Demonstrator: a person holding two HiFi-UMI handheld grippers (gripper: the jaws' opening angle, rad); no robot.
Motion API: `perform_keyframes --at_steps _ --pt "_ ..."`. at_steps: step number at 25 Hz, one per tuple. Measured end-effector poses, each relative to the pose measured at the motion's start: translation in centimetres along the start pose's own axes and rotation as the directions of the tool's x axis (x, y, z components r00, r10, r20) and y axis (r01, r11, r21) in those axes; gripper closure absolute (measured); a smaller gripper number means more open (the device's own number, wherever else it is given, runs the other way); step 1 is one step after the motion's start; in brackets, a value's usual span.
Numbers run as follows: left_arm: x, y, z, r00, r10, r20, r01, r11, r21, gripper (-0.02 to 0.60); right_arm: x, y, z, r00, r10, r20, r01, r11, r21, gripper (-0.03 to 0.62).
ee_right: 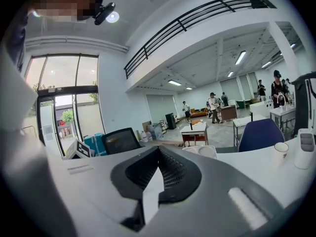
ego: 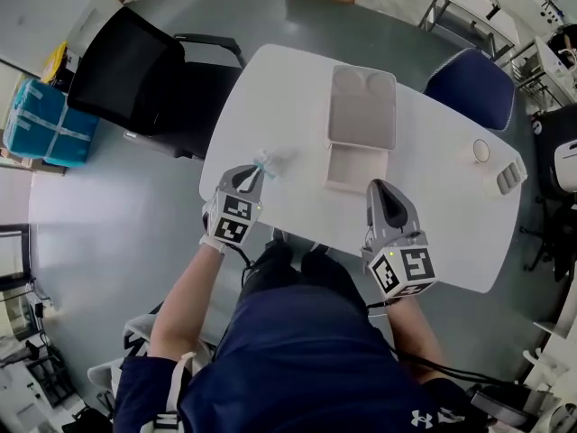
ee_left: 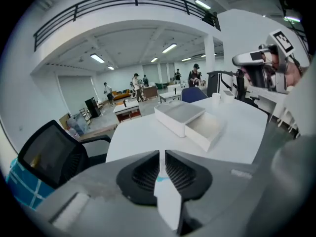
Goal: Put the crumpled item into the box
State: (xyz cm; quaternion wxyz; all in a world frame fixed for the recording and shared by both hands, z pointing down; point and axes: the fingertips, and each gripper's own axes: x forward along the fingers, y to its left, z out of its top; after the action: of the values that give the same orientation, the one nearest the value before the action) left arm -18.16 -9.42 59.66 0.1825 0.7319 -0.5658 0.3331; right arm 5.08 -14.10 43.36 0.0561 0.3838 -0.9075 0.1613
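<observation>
Teal-streaked white crumpled item (ego: 267,161) is pinched in the left gripper (ego: 258,173) at the table's (ego: 442,179) left edge; the box (ego: 357,162) lies rightward, nearer the closed, empty right gripper (ego: 382,189).

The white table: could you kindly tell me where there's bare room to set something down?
Bare: the far-left corner of the table beside the box, and the wide stretch between box and cup. Crowded: the near edge, where the left gripper pinches the crumpled item and the right gripper sits at the box's front.
</observation>
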Motion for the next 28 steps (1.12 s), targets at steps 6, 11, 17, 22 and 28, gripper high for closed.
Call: perform_keyframes --at_steps 6,11,17,22,28 --pt "5.0 0.3 -3.8 0.967 -0.144 -0.209 0.154 0.988 0.031 0.457 -0.2 -1.6 -0.4 0.992 -0.124 -0.006 0.124 0.992 0.033 0.592" --pt "8.0 0.6 -5.3 0.937 -0.184 -0.296 0.222 0.97 0.1 0.446 -1.1 -2.4 -0.4 0.975 -0.222 0.0 0.222 0.974 0.042 0.592" --pt "11.0 0.6 -5.7 0.916 -0.2 -0.348 0.274 0.945 0.178 0.446 -1.9 -3.3 -1.1 0.954 -0.3 -0.01 0.3 0.952 0.069 0.592" --pt "12.8 0.1 -7.7 0.869 -0.213 -0.446 0.333 0.919 0.21 0.446 -2.0 -3.7 -1.7 0.941 -0.338 -0.014 0.338 0.937 0.086 0.592" --pt "13.1 0.1 -8.0 0.858 -0.222 -0.463 0.348 0.915 0.205 0.564 -1.5 -3.5 -1.3 0.94 -0.341 -0.013 0.341 0.936 0.084 0.592"
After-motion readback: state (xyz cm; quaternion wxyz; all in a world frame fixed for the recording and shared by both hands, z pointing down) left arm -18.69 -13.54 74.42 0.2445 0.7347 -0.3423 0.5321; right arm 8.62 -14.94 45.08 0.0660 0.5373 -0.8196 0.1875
